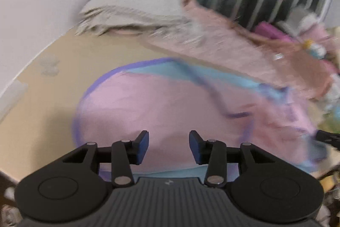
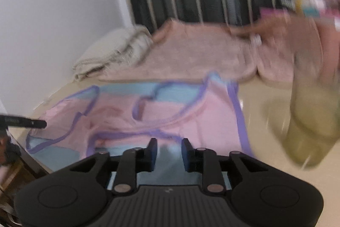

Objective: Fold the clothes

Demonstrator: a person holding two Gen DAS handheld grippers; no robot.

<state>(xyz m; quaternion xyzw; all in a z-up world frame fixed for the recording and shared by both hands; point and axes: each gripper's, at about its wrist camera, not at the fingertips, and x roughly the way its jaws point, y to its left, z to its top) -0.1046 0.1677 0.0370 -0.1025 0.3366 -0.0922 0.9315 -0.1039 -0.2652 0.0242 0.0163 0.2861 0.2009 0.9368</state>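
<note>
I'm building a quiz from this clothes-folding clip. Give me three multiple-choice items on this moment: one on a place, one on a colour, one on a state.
1. Where does the grey folded cloth lie?
A. by the white wall, beyond the pink garment
B. under the left gripper
C. on the dark striped panel

2. What colour is the trim on the pink garment?
A. green
B. purple
C. black

3. How do the jaws of the left gripper stand?
A. clamped on the garment
B. apart, nothing between the pads
C. holding the grey cloth

Answers:
1 A: it sits at the table's far edge next to the wall.
2 B: a purple band outlines the pink fabric.
3 B: the blue pads stand apart above the garment.
</note>
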